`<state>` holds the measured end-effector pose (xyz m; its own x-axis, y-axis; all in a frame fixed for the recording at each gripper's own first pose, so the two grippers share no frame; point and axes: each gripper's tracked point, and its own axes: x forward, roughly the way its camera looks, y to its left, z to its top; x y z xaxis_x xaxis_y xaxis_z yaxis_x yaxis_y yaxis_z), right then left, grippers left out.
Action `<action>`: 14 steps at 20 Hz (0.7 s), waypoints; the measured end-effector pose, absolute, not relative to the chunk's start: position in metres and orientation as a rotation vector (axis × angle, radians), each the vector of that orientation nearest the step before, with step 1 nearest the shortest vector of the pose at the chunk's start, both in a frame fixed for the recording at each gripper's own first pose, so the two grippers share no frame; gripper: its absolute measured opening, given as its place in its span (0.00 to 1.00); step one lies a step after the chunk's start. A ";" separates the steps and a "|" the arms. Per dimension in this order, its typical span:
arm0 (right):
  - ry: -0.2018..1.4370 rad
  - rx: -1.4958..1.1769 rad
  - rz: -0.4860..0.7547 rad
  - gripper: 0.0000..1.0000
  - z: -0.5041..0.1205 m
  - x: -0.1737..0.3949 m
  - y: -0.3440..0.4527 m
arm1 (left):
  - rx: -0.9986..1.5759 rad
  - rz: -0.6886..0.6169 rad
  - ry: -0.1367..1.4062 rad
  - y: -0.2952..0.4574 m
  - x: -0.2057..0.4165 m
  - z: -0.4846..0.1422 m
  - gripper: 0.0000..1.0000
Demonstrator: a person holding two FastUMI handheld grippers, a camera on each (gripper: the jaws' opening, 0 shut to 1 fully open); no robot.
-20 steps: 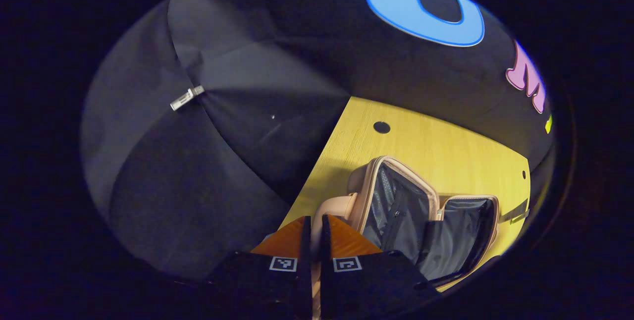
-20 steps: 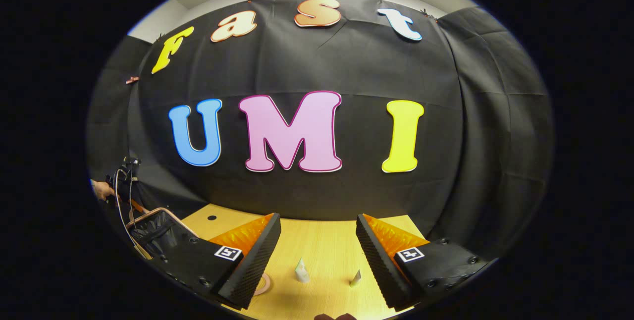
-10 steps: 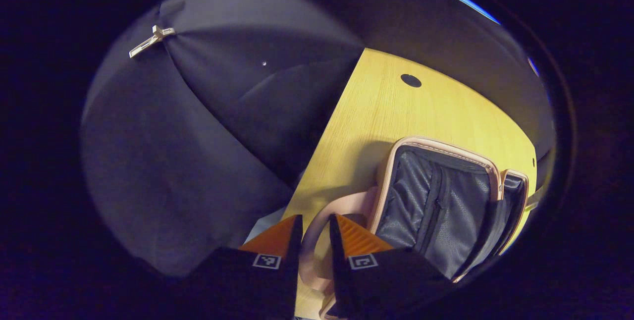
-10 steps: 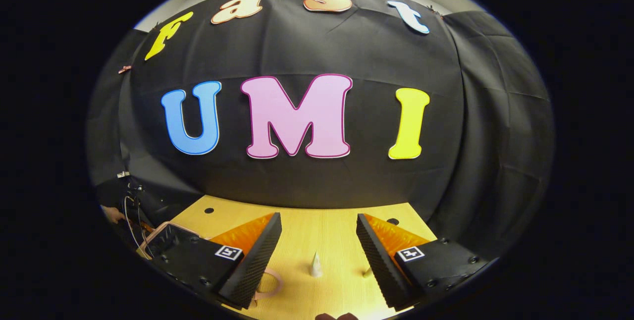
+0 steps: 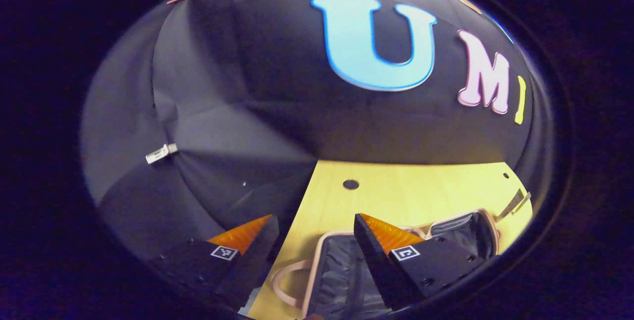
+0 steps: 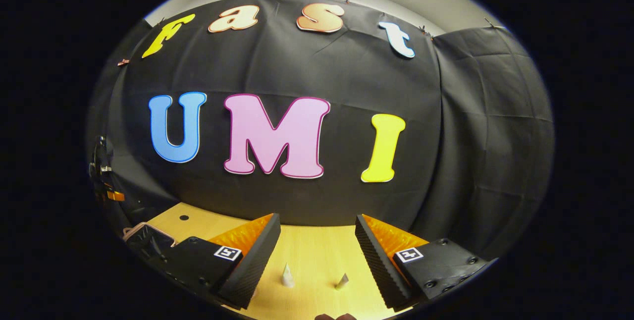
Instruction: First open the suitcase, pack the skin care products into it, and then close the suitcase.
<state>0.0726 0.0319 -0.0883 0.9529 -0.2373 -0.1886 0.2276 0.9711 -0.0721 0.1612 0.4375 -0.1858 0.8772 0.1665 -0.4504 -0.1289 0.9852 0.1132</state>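
The pink suitcase (image 5: 332, 270) lies open flat on the wooden table (image 5: 426, 186), its dark lining showing and its handle (image 5: 282, 285) looping toward me. My left gripper (image 5: 317, 245) hovers above the handle end, open and holding nothing. In the right gripper view the suitcase (image 6: 143, 236) shows at the far left. My right gripper (image 6: 317, 245) is open above the table (image 6: 317, 255). Beyond its fingers, two small whitish skin care tubes stand on the table: one (image 6: 287, 276) left, one (image 6: 342, 281) right.
A round cable hole (image 5: 350, 184) is in the table beyond the suitcase, and a smaller hole (image 5: 505, 175) sits near the far right corner. A strap with a clip (image 5: 515, 201) lies at the suitcase's right end. Black cloth walls close in behind and left.
My left gripper let go of the suitcase handle, opened wide and lifted back. The lid now lies flat. My right gripper shifted slightly, still open over the tubes.
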 end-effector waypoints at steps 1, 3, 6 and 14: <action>0.179 -0.059 -0.231 0.96 -0.083 0.074 0.029 | 0.078 0.113 0.419 0.408 0.166 -0.156 0.96; 0.147 -0.089 -0.221 0.96 -0.075 0.079 0.022 | 0.084 0.015 0.307 0.341 0.173 -0.104 0.96; 0.120 -0.090 -0.194 0.96 -0.068 0.086 0.014 | 0.129 -0.140 0.219 0.232 0.169 -0.060 0.95; 0.153 -0.082 -0.103 0.96 -0.097 0.087 -0.011 | 0.021 -0.566 0.466 -0.045 0.138 -0.167 0.97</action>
<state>0.0874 -0.0107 -0.0965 0.9831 -0.1081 -0.1474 0.0957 0.9914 -0.0892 0.1384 -0.0452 -0.1671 0.7431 -0.5124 -0.4305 0.5216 0.8465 -0.1072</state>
